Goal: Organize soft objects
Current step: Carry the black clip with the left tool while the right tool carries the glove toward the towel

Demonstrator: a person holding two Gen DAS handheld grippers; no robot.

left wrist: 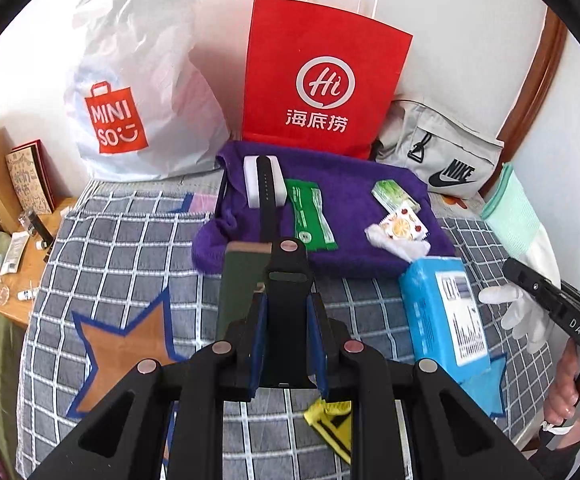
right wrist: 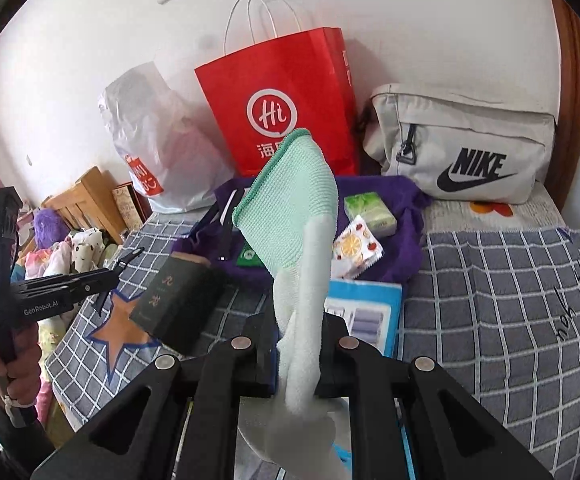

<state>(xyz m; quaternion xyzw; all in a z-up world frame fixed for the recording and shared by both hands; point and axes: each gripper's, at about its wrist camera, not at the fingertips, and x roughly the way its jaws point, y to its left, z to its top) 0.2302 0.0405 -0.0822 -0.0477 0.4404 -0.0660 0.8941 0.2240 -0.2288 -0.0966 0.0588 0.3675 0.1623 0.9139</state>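
Right now the right hand-held gripper (right wrist: 298, 376) is clamped on a mint-cuffed white glove (right wrist: 302, 216), lifted over the bed (left wrist: 129, 240); the left hand-held gripper (left wrist: 287, 320) grips a dark green box (left wrist: 241, 280). Farther off, the purple towel (left wrist: 354, 200) is cluttered, so much sorting remains.

Towel (left wrist: 330, 216) on bed (left wrist: 129, 240); paper bag (left wrist: 322, 80) behind at 12 o'clock, plastic bag (left wrist: 137, 100) at 10, pouch (left wrist: 442, 152) at 2.
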